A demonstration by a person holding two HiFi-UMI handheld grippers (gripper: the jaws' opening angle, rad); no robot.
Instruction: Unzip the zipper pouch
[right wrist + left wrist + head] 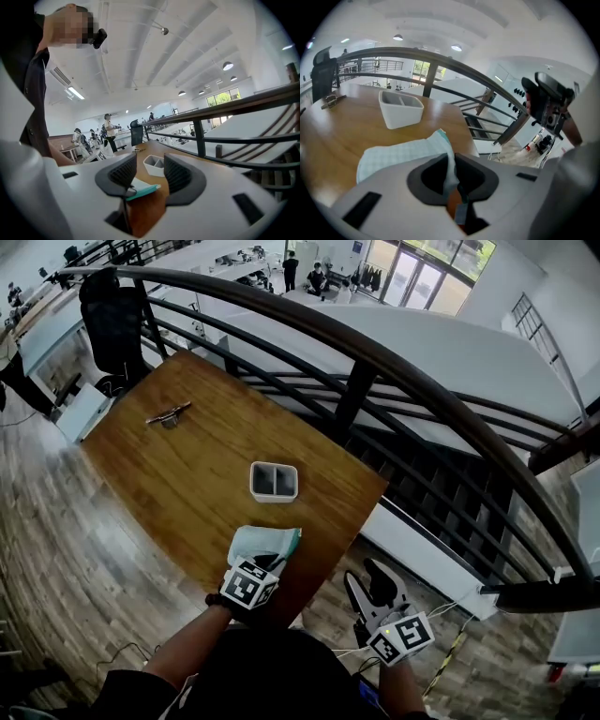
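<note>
Past my left gripper's (450,164) fingers, beyond the pouch (401,152), the bin (401,110) blocks straight ahead. Bare table (337,131) lies open to their left. My right gripper's (150,161) fingers hang off the table edge, with the railing (234,105) ahead on their right.

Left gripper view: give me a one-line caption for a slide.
Left tongs pinch the near edge of a pale checked zipper pouch on the wooden table, a white tray behind it.

Place: open-plan office, seen from an upper gallery level.
Landmark: dark curved metal railing (375,357).
This side of railing: brown wooden table (187,465), black mesh office chair (111,320), grey wood-plank floor (56,549).
Beyond railing, lower down: rows of white desks (239,263), standing people (291,268), tall glass doors (422,282).
Above railing: white ceiling with round hanging lamps (228,66).
</note>
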